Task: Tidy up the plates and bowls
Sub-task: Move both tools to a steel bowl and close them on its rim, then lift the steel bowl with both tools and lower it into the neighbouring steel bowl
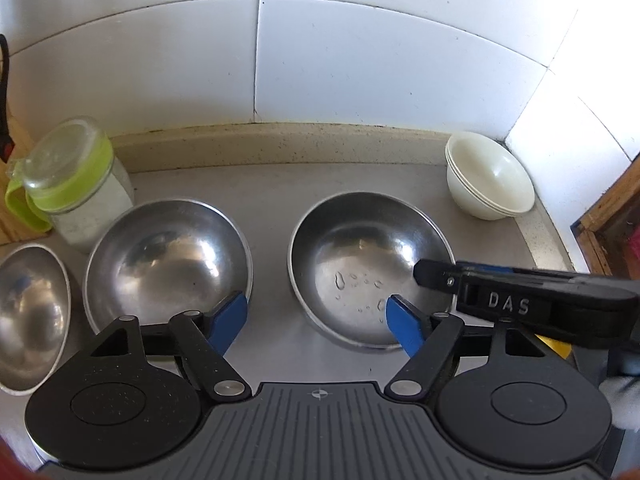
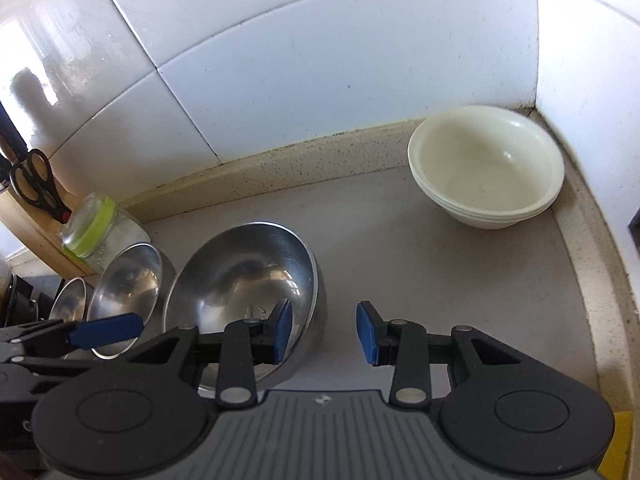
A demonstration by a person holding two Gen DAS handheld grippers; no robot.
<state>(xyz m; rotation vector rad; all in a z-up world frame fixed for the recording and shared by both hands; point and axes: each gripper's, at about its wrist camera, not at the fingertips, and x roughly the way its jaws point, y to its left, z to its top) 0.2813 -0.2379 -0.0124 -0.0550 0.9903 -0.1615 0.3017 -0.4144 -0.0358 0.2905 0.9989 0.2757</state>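
Silver steel bowls (image 1: 370, 268), cream stacked bowls (image 2: 486, 166), green-lidded jar (image 1: 76, 184), speckled beige counter (image 2: 400, 248).

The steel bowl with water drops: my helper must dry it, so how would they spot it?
Start at the stack of cream bowls in the tiled corner. The steel bowl beside them, first of three in the row, is it: only it has water drops inside.

White glossy wall tiles (image 1: 328, 64) w/ thin dark grout lines, meeting at a corner on the right. Grey countertop (image 2: 400, 248) below, w/ a speckled beige upstand (image 1: 280, 140) along the wall base, grimy at the joint. Wooden frame (image 1: 612, 216) at far right, brightly lit. Wooden block (image 2: 28, 220) at left. Strong daylight from the right; window reflection on left tiles.
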